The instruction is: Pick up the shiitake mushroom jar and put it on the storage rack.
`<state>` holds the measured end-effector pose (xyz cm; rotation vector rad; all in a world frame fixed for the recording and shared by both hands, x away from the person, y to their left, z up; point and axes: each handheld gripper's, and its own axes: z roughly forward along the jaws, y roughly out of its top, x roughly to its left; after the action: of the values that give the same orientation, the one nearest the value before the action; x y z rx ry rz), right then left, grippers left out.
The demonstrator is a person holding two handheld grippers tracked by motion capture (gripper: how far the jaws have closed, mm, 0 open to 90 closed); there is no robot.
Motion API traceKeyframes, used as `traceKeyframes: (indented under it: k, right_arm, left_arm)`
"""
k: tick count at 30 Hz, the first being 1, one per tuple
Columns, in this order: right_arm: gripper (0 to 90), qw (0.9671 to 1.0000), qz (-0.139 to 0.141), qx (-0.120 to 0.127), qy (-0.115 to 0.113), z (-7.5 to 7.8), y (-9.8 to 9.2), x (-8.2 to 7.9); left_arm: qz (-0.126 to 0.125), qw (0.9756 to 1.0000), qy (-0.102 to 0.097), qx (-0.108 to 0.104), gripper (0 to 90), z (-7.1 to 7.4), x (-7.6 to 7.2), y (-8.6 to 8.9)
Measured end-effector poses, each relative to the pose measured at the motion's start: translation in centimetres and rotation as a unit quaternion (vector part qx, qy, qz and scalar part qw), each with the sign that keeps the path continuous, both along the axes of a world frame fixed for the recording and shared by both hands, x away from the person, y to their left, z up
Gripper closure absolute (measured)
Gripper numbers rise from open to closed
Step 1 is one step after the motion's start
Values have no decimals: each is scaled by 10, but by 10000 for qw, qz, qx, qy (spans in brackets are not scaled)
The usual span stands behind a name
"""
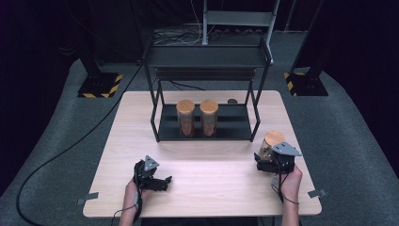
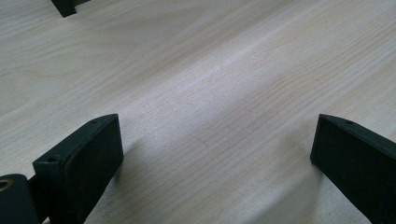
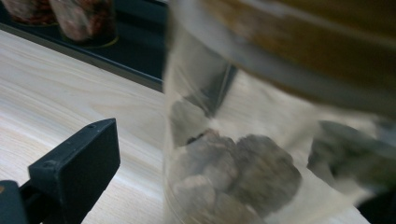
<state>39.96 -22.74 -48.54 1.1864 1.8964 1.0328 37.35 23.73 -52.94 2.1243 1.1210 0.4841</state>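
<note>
High view: table [image 1: 207, 183] evenly lit from overhead, surroundings dark, image soft and low in detail. Left gripper view: sharp wood grain, pale sheen at centre, soft shadows beside the jaws. Right gripper view: the close jar [image 3: 261, 140] is heavily blurred.
</note>
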Motion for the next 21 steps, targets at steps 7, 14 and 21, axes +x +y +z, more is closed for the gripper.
traceKeyframes:
  k: [7,14,21]
  right_arm:
    - [6,9997,-111,205,-92,-5,-5,4]
    - [77,9990,-162,281,-305,-7,-7,6]
    - [240,9969,-174,666,-382,-13,-12,7]
  left_arm:
    - [-16,10000,10,-4,17,0,0,0]
    - [-2,10000,-3,5,17,0,0,0]
    - [2,10000,13,-12,18,0,0,0]
